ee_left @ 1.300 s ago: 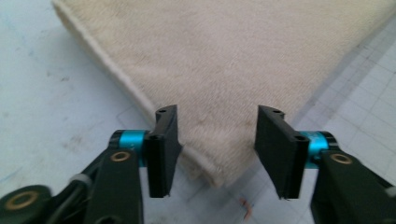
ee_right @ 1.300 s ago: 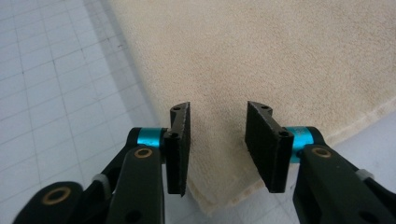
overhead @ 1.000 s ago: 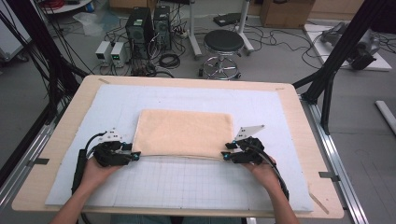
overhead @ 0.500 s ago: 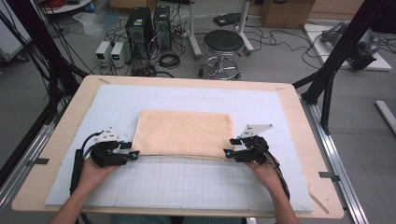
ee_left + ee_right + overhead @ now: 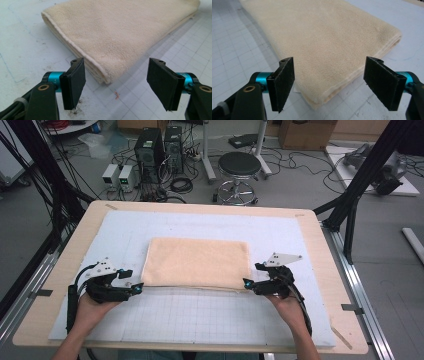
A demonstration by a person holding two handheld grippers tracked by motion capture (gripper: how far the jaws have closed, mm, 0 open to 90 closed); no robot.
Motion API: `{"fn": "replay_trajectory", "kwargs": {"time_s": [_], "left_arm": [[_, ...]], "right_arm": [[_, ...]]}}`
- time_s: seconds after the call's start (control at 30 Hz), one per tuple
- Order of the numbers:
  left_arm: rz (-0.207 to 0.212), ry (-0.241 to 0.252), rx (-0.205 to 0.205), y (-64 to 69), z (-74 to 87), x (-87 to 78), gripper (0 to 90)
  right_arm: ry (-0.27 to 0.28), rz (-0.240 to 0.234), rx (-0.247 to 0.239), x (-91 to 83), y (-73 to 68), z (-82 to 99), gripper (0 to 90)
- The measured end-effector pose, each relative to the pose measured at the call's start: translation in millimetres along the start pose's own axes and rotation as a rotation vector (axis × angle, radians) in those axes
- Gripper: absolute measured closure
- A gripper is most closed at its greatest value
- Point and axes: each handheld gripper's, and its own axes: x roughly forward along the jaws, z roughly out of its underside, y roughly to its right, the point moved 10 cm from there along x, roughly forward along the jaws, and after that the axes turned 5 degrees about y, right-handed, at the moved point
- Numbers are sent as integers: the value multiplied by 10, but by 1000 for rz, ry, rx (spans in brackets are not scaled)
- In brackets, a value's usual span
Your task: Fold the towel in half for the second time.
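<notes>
A folded beige towel point(image 5: 197, 262) lies flat in the middle of the white grid mat point(image 5: 200, 315). My left gripper point(image 5: 136, 289) sits just off its near left corner, and the left gripper view shows that corner point(image 5: 106, 78) lying on the mat between and just beyond the wide-apart pads, untouched. My right gripper point(image 5: 246, 284) sits at the near right corner, and in the right gripper view that corner point(image 5: 318, 103) lies free between the spread pads. Both pairs of jaws have just been opening, and nothing is gripped.
The mat covers a wooden table point(image 5: 325, 250) with a metal frame rail point(image 5: 360, 290) on the right. Behind the table stand a black stool point(image 5: 239, 167), computer cases point(image 5: 159, 147) and floor cables. A black post point(image 5: 367, 170) leans at the right.
Both grippers have drawn back a little from the towel's near corners toward the person, and their jaws have spread. The towel's near edge now lies flat on the mat.
</notes>
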Motion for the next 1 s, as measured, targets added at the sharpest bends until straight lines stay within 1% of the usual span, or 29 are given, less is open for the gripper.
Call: {"fn": "replay_trajectory", "kwargs": {"time_s": [0.07,0.2,0.3,0.47,0.5,0.53,0.8,1.0], "left_arm": [[-4,2,13,11,-3,-36,310],[-13,9,16,31,-7,-70,301],[-21,6,24,24,0,-87,293],[-27,10,19,30,6,-109,275],[-29,12,23,31,5,-111,271],[-28,10,17,40,8,-115,267],[-29,4,33,81,23,-141,251],[-34,7,35,101,35,-167,203]], "right_arm": [[3,5,-2,-19,-17,-6,219],[9,9,-9,-46,-33,-1,209],[15,12,3,-69,-44,3,198],[29,18,0,-121,-55,9,179],[29,18,7,-133,-66,14,175],[35,18,8,-141,-69,12,171],[34,33,10,-206,-90,46,138],[45,39,9,-274,-118,63,125]]}}
